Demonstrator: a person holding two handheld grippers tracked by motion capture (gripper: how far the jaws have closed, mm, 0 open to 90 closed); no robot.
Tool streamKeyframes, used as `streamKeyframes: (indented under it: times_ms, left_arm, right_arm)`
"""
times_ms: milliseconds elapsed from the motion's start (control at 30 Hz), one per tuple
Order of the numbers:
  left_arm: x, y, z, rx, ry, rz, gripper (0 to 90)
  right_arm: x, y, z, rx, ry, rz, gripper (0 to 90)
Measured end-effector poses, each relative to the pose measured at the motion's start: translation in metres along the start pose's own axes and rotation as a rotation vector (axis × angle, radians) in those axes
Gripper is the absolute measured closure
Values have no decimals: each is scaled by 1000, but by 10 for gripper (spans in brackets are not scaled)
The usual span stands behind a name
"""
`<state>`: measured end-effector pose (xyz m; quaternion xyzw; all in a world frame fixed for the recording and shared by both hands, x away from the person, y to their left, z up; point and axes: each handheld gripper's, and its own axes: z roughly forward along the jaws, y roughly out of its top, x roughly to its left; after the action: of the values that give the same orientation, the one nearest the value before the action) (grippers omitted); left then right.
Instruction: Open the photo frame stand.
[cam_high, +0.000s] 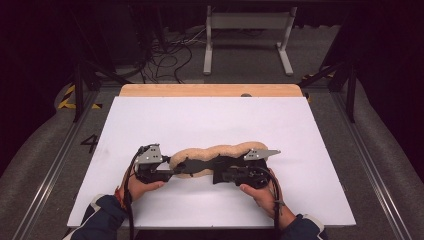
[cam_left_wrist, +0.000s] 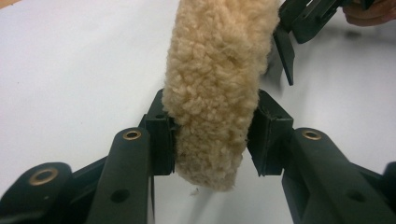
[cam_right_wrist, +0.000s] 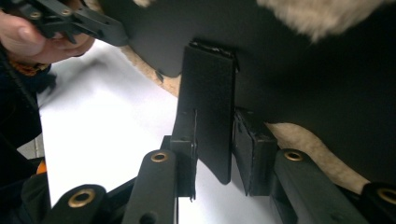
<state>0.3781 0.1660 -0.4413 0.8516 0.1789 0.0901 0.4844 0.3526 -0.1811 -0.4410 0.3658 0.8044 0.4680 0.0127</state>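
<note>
Fleece strip (cam_high: 215, 152), tan and fluffy with a black backing, lies across the near middle of the white tabletop (cam_high: 210, 120). My left hand-held gripper (cam_left_wrist: 212, 135) has its pads pressed on the woolly end. My right hand-held gripper (cam_right_wrist: 212, 154) sits partly open around a black strap (cam_right_wrist: 208, 102); pad contact I cannot tell.

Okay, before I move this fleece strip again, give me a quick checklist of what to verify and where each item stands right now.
1. Left gripper has the fleece strip between its jaws: ok.
2. Left pads pressing firmly on the pile: cannot tell.
3. Right gripper has the black strap tab between its jaws: ok.
4. Right pads clamped on the tab: cannot tell.
5. Strip lies on the white table, away from its edges: ok.
6. Both hands on the grippers, left hand: ok.
</note>
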Motion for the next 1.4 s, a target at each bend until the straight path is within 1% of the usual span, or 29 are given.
streamKeyframes:
  times_ms: [100,200,267,300,433,500,600,633,667,700,733,800,833,900,1000,1100,1167,1200,1267,1300,1333,1367,1400]
  left_arm:
    - [0,0,0,-4,2,-4,573]
    - [-1,0,0,-9,-4,1,574]
    - [-3,0,-1,-4,-11,13,581]
    - [-3,0,-1,-4,-11,13,582]
    - [-4,-1,-1,-7,-12,22,584]
    - [-5,-1,-1,-8,-14,20,583]
    - [-6,-1,-2,-4,-14,23,584]
    - [-7,-1,-2,-3,-12,25,584]
    - [-8,-1,-2,-3,-12,26,583]
    - [-8,-1,-2,-7,-13,21,582]
    - [-8,-1,-2,-11,-19,14,580]
    - [-9,-2,-3,-14,-19,11,579]
    - [-10,-2,-3,-12,-15,13,578]
    - [-11,-2,-3,-9,-16,20,579]
    - [-13,-3,-3,-7,-19,26,577]
    - [-15,-2,-2,4,-5,42,579]
    - [-17,-2,-1,12,8,52,580]
    - [-17,-2,-1,16,15,58,580]
    - [-18,-3,1,22,25,68,579]
    - [-18,-3,2,23,25,67,578]
    - [-18,-4,2,21,23,59,577]
    - [-18,-4,2,21,23,59,574]
    - [-17,-4,3,21,26,56,574]
  right_arm:
    - [2,-2,-8,-3,-13,-22,703]
    - [2,-6,-17,-6,-32,-39,704]
    - [2,-9,-30,-17,-61,-66,704]
    - [2,-9,-30,-17,-61,-66,704]
    - [2,-12,-53,-46,-130,-110,693]
    - [1,-16,-66,-62,-161,-119,687]
    - [-2,-21,-81,-88,-209,-117,662]
    - [-4,-24,-87,-100,-238,-107,652]
    - [-6,-26,-91,-109,-254,-97,648]
    - [-7,-28,-94,-115,-269,-93,639]
    - [-9,-30,-97,-119,-298,-94,627]
    - [-14,-32,-101,-122,-335,-88,608]
    - [-16,-32,-102,-127,-344,-81,598]
    - [-21,-32,-102,-139,-362,-59,543]
    - [-27,-33,-100,-139,-363,-47,520]
    - [-32,-31,-96,-141,-353,-34,510]
    - [-33,-32,-93,-126,-345,-29,532]
    - [-32,-34,-92,-118,-336,-28,557]
    - [-30,-39,-89,-98,-316,-34,631]
    - [-29,-42,-86,-93,-281,-37,664]
    - [-30,-43,-83,-95,-243,-30,678]
    - [-30,-43,-83,-95,-243,-30,678]
    - [-29,-45,-77,-81,-213,-33,686]
